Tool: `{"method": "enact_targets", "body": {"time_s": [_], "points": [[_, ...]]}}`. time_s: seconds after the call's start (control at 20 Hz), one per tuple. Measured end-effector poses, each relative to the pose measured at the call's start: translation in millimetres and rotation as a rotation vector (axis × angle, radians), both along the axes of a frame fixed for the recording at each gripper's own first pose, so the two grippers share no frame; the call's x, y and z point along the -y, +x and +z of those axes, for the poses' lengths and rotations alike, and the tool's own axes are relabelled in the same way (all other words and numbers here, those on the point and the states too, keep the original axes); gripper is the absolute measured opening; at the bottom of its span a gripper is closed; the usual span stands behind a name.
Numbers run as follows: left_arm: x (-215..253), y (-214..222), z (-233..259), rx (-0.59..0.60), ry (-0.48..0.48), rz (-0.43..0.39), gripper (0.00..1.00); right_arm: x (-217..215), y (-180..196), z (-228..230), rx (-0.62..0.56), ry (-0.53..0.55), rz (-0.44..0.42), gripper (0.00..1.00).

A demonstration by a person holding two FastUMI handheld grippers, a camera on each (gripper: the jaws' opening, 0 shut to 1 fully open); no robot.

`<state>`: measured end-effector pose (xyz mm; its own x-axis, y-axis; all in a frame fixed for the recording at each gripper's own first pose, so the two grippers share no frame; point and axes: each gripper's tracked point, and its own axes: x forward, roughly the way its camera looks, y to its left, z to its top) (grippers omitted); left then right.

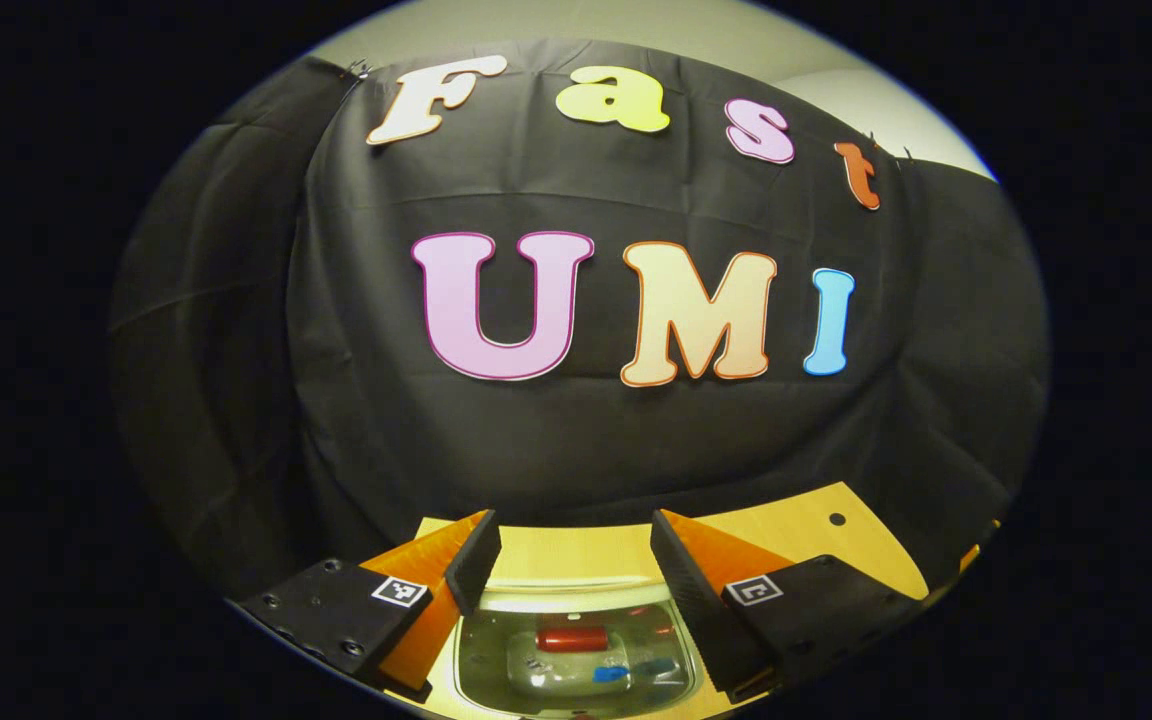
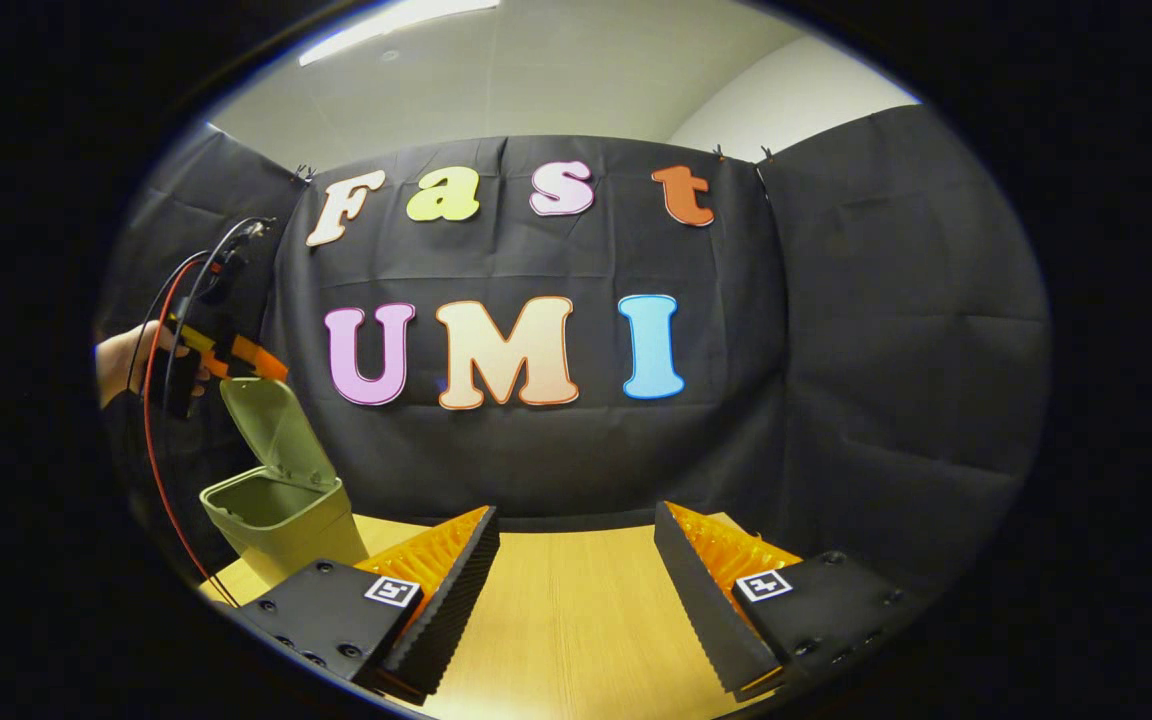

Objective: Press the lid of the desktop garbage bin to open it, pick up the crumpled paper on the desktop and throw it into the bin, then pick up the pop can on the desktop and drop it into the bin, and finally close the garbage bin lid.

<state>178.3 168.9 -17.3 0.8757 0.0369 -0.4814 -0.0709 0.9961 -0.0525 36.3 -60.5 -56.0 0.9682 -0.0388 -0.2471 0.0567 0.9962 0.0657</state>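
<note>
Hovering spread and empty above the pale green plastic bin (image 2: 281,515), left hand-held gripper (image 1: 576,555); red can (image 1: 573,638) lies inside, hinged lid (image 2: 271,420) not yet closed.

A staged recording booth, the sort set up in a lab or office room, not a home. Black cloth (image 2: 836,330) hangs as a wall on three sides of a pale wooden worktop (image 2: 576,610), clipped along its top edge. Above the cloth, at 12 o'clock in the right gripper view, a plain white ceiling (image 2: 536,90) with a strip light (image 2: 396,25) shows. At 9 o'clock a hand (image 2: 121,365) holds a handheld tool (image 2: 271,372) trailing red and black cables (image 2: 151,420), over a small green bin (image 2: 281,510) with its lid (image 2: 271,425) up.
</note>
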Motion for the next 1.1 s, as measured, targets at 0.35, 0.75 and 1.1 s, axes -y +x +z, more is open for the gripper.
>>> {"method": "enact_targets", "body": {"time_s": [0.35,0.75,1.1], "points": [[19,-73,-88,-0.108,-0.017,-0.013,0.94,-4,-5,-18,-0.052,0.016,0.027,0.98],[13,-94,-122,-0.082,0.066,0.017,0.93,-10,-13,-34,-0.088,0.025,0.043,0.98],[13,-97,-122,0.043,0.029,0.016,0.94,-16,-12,-38,-0.092,0.039,0.053,0.98]]}}
